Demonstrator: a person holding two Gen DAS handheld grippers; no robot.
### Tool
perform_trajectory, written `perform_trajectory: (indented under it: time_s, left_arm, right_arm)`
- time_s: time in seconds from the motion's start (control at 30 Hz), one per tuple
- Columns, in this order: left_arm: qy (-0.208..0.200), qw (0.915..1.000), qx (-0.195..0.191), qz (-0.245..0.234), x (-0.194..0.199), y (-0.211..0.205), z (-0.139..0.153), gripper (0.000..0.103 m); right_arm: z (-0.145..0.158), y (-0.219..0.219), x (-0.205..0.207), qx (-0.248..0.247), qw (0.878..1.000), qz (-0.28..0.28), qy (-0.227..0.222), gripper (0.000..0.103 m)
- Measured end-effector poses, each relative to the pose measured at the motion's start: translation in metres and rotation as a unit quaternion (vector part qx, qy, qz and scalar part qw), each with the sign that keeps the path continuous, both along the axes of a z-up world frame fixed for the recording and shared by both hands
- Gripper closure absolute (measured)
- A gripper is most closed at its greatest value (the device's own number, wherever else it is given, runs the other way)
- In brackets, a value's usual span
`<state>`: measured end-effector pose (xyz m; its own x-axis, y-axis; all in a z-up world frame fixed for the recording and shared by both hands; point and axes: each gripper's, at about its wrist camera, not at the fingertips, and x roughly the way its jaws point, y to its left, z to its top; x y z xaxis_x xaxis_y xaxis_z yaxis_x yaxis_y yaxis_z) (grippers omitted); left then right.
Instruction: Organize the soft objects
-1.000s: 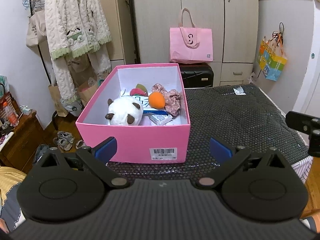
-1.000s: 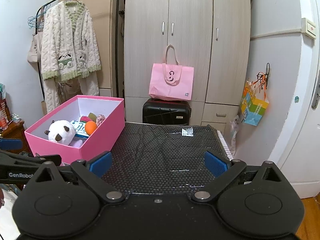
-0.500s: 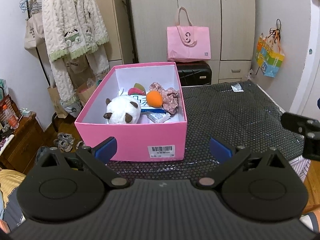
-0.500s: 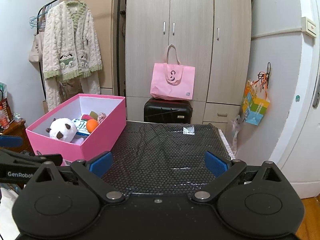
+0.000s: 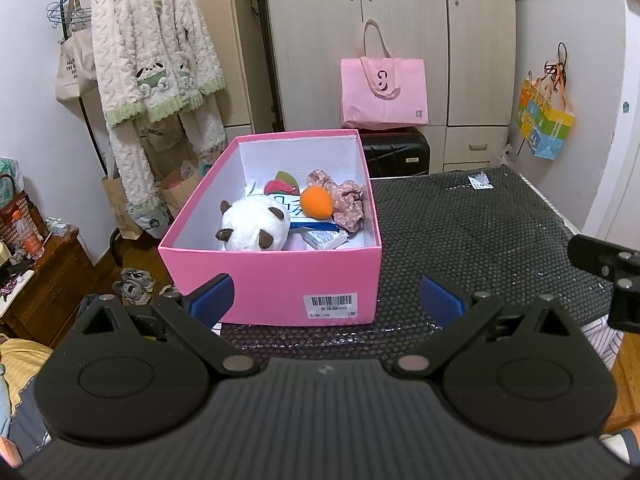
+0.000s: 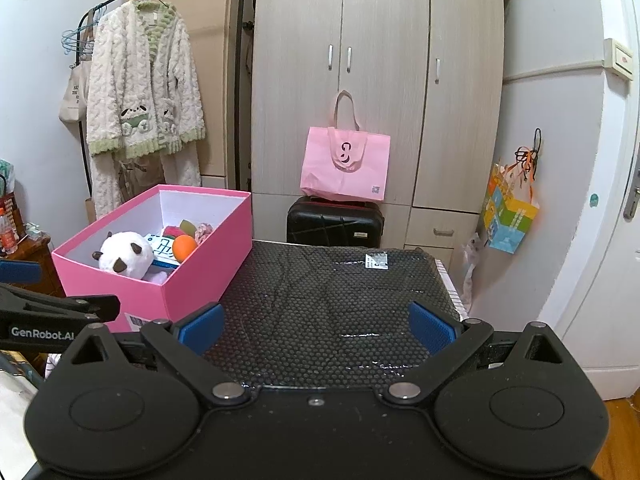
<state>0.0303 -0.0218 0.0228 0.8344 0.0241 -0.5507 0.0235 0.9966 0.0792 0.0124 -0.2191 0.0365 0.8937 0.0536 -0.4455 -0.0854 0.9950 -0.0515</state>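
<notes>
Two grippers are held over a black bumpy mat (image 6: 340, 280), and both are wide open with nothing between their blue pads. The left gripper (image 5: 326, 300) sits just in front of the near wall of a pink box (image 5: 276, 276). The right gripper (image 6: 316, 326) is over a bare part of the mat, to the right of the box.

The pink box stands on the left side of the mat. All the soft things lie inside it. A white panda plush (image 5: 254, 228) is at the near left of the box. An orange ball (image 5: 316, 202) lies behind it, more to the right. A pink flowery scrunchie (image 5: 346, 198) touches the right wall, just beside the ball. A red and green soft toy (image 5: 282, 184) is at the far end. Some flat paper packs (image 5: 324, 236) lie under and beside them.

On the far right of the mat lies one small white packet (image 6: 376, 261), well apart from the box. Behind the mat are a black suitcase (image 6: 335, 222) and a pink bag (image 6: 345, 164). A fluffy robe (image 6: 142, 84) hangs at the far left.
</notes>
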Motion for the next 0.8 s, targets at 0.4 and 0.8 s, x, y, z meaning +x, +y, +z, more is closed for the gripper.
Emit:
perform_trajectory:
  time_s: [0.4, 0.8]
  left_arm:
    - [-0.001, 1.0000, 0.006, 0.006, -0.0018, 0.0008, -0.0014, 0.002]
    - [-0.004, 0.9999, 0.009, 0.011, -0.0040, 0.0012, -0.0010, 0.002]
  right_arm:
    - [0.0000, -0.0052, 0.0017, 0.001, 1.000, -0.010, -0.004, 0.002]
    - [-0.0009, -0.0046, -0.0009, -0.002, 1.000, -0.009, -0.006, 0.002]
